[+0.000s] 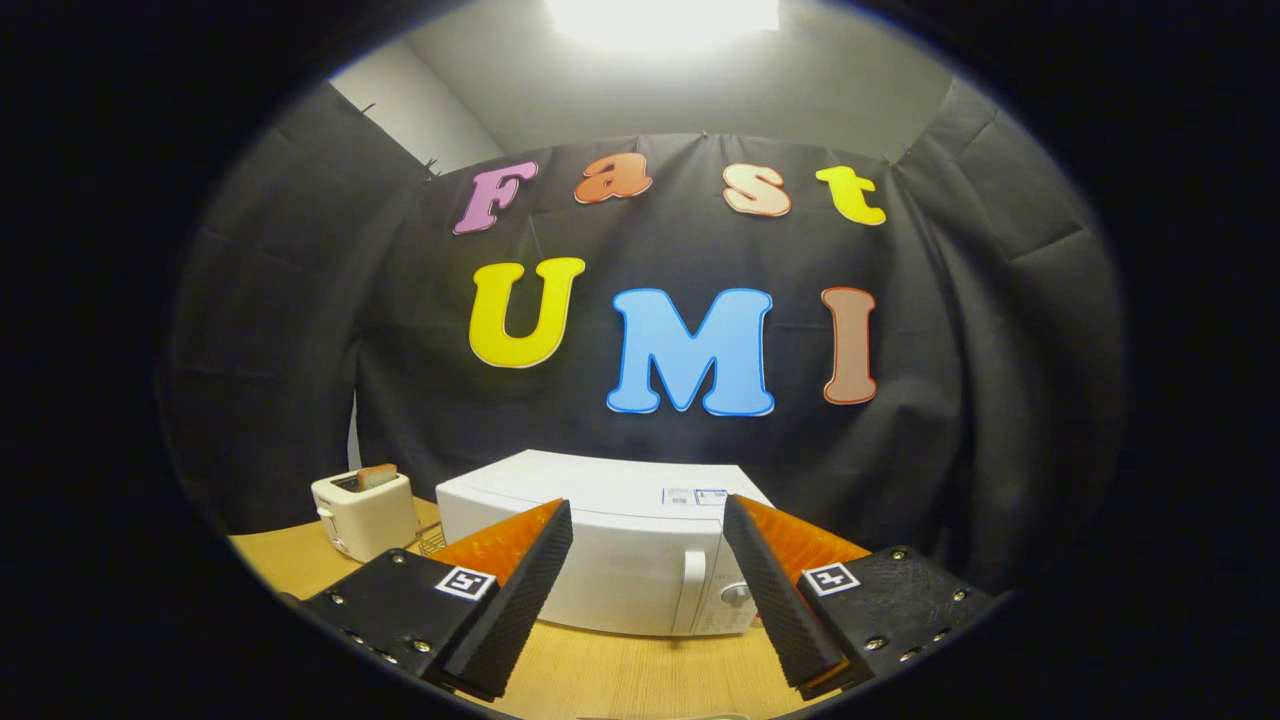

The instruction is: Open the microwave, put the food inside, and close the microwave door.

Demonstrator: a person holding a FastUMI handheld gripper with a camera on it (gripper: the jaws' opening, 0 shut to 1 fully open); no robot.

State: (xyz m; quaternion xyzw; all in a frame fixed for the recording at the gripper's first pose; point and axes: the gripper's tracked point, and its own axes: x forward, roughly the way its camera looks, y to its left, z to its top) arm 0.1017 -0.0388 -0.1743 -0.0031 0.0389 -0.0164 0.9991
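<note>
Tongs (648, 590) spread wide, nothing held, fingers (520, 590) above the light wooden counter (620, 670). White boxy microwave (610, 550) sits at 12 o'clock just beyond the tips, door shut, vertical handle (692, 590) near the right finger. Cream toaster (365, 512) with a slice in its slot at 10 o'clock, just beside the microwave.

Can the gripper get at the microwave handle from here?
Probably yes. The gripper is open, the microwave sits just ahead, door shut, and its handle shows between the fingers with only bare table between.
</note>
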